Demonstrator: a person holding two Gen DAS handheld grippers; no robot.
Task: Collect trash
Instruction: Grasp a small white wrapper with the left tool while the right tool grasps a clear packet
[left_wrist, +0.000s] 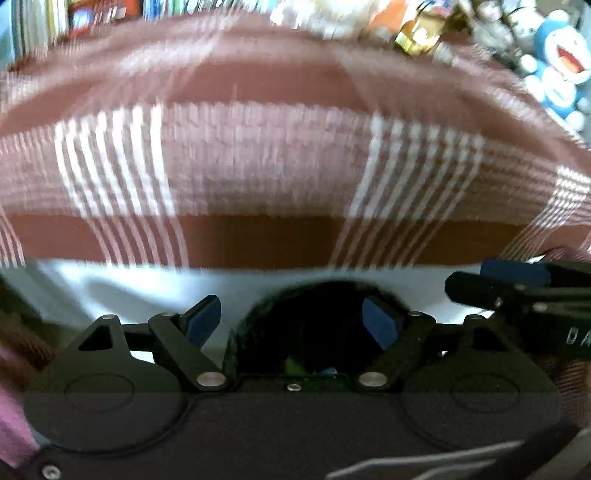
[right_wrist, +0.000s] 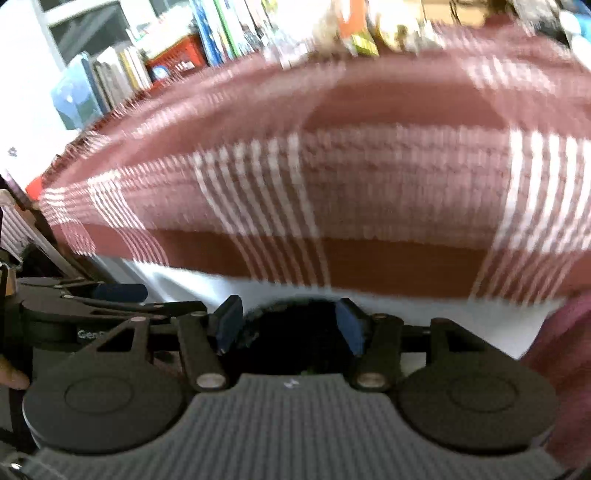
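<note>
the left gripper (left_wrist: 291, 321) was seen with its blue-padded fingers (left_wrist: 201, 321) spread wide, nothing pressed between them. the right gripper (right_wrist: 290, 326) was likewise seen with its fingers (right_wrist: 229, 325) held well apart and empty. a dark round opening (left_wrist: 314, 325), framed between the fingers in both views, was seen set in a white surface (left_wrist: 129, 288); something green (left_wrist: 295, 363) was glimpsed inside it, too blurred to identify. a red-and-white plaid cloth (left_wrist: 266, 166) was spread beyond the opening, with books (right_wrist: 118, 74) behind.
</note>
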